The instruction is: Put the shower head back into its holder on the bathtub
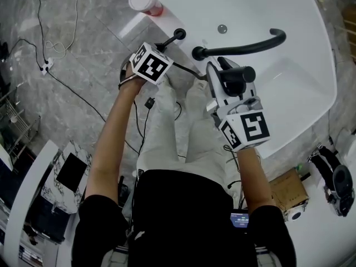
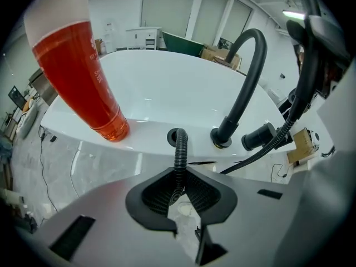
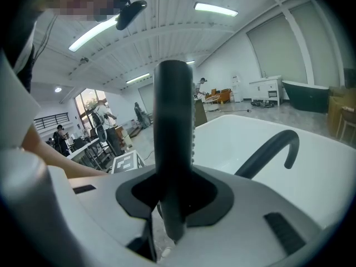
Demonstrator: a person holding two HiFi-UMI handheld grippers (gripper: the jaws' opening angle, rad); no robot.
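My right gripper (image 1: 229,81) is shut on the black stick-shaped shower head (image 1: 238,74), held above the white bathtub's near rim (image 1: 183,13). In the right gripper view the shower head (image 3: 173,143) stands upright between the jaws. My left gripper (image 2: 181,200) is shut on the black ribbed hose (image 2: 178,163), which rises out of the round holder hole (image 2: 177,136) in the rim. In the head view the left gripper (image 1: 151,64) sits just left of that holder (image 1: 178,35), and the hose (image 1: 186,69) runs on towards the right gripper.
A black curved tap spout (image 1: 245,48) arches over the tub next to the holder. A red bottle (image 1: 146,3) stands on the rim to the left. Cables (image 1: 61,77) trail over the grey marble floor. A cardboard box (image 1: 289,188) lies at the lower right.
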